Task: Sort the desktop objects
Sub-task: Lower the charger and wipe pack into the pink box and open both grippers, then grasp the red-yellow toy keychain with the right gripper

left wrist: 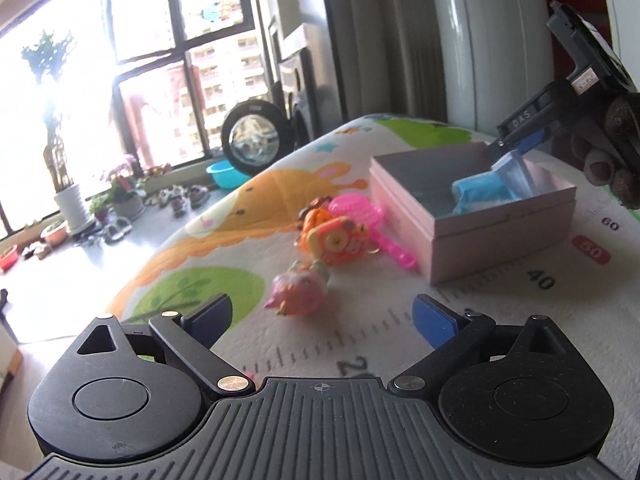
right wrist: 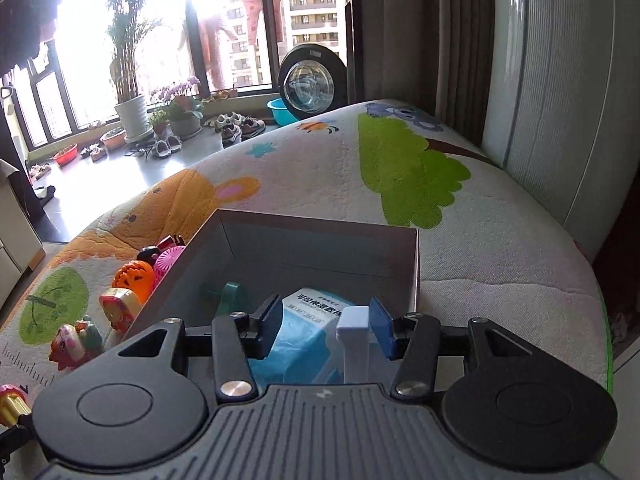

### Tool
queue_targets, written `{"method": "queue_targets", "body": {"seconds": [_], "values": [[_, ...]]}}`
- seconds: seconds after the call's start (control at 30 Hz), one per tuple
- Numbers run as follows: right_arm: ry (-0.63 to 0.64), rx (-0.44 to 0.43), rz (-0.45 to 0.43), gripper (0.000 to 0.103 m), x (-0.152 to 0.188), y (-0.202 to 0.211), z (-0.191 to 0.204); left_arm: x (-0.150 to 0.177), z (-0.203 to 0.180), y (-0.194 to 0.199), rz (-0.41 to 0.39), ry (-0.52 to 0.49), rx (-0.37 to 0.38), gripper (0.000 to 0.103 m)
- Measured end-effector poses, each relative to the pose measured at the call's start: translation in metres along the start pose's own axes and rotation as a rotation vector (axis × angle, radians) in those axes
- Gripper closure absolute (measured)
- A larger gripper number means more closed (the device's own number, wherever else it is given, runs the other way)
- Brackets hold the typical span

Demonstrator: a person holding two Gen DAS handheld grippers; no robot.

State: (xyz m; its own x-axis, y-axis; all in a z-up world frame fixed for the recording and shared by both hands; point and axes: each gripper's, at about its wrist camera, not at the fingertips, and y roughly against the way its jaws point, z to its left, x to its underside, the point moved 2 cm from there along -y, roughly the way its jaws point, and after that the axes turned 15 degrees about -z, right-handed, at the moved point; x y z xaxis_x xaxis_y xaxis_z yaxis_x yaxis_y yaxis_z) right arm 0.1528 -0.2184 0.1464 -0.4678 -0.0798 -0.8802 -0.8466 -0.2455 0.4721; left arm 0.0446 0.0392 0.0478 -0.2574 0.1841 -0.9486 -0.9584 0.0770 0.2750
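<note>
A pink open box (left wrist: 500,228) stands on the play mat; it also shows in the right wrist view (right wrist: 320,240). My right gripper (right wrist: 325,326) hangs over its near edge, jaws apart around a blue-and-white packet (right wrist: 308,320) that lies in the box; the packet's white tab touches the right finger (right wrist: 380,328). It shows from outside in the left wrist view (left wrist: 516,148). A teal item (right wrist: 232,296) lies in the box. My left gripper (left wrist: 322,316) is open and empty, low over the mat just before a pink doll toy (left wrist: 296,292). An orange toy (left wrist: 332,240) and a pink scoop (left wrist: 360,212) lie left of the box.
The cartoon play mat (right wrist: 400,168) covers a raised surface whose edge drops to the floor at left. A pumpkin toy (right wrist: 134,276), a small red-yellow figure (right wrist: 120,306) and a gold-pink item (right wrist: 10,404) lie left of the box. A white panel (right wrist: 560,100) stands at right.
</note>
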Motion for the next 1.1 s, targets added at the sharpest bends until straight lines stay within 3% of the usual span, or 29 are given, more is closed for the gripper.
{"method": "queue_targets", "body": {"seconds": [0.2, 0.3, 0.4, 0.43, 0.5, 0.53, 0.63, 0.8, 0.9, 0.97, 1.1], "values": [[0.042, -0.019, 0.03, 0.053, 0.005, -0.018, 0.028, 0.021, 0.028, 0.016, 0.031, 0.092, -0.053, 0.003], [0.114, -0.016, -0.05, 0.053, -0.014, -0.005, 0.054, 0.026, 0.036, 0.022, 0.028, 0.116, -0.064, 0.002], [0.092, -0.127, -0.05, 0.044, -0.036, -0.002, 0.087, 0.028, 0.041, 0.019, 0.023, 0.151, -0.076, 0.002], [0.063, -0.171, -0.019, 0.038, -0.044, -0.008, 0.1, 0.028, 0.042, 0.02, 0.019, 0.161, -0.075, 0.002], [0.024, -0.218, 0.041, 0.037, -0.05, -0.028, 0.122, 0.03, 0.043, 0.02, 0.011, 0.18, -0.066, 0.002], [0.008, -0.225, 0.07, 0.038, -0.053, -0.043, 0.132, 0.03, 0.044, 0.021, 0.008, 0.187, -0.061, 0.002], [0.011, -0.169, 0.122, 0.053, -0.055, -0.098, 0.159, 0.031, 0.046, 0.022, 0.0, 0.207, -0.052, 0.002], [0.134, -0.033, 0.141, 0.058, -0.047, -0.164, 0.185, 0.037, 0.052, 0.027, 0.006, 0.252, -0.033, 0.002], [0.181, -0.03, 0.204, 0.064, -0.04, -0.184, 0.192, 0.041, 0.055, 0.029, 0.025, 0.271, 0.008, 0.002], [0.142, -0.055, 0.25, 0.066, -0.036, -0.185, 0.19, 0.043, 0.057, 0.03, 0.034, 0.291, 0.034, 0.002], [0.06, -0.174, 0.317, 0.067, -0.024, -0.155, 0.195, 0.046, 0.054, 0.032, 0.04, 0.304, 0.065, 0.001]]}}
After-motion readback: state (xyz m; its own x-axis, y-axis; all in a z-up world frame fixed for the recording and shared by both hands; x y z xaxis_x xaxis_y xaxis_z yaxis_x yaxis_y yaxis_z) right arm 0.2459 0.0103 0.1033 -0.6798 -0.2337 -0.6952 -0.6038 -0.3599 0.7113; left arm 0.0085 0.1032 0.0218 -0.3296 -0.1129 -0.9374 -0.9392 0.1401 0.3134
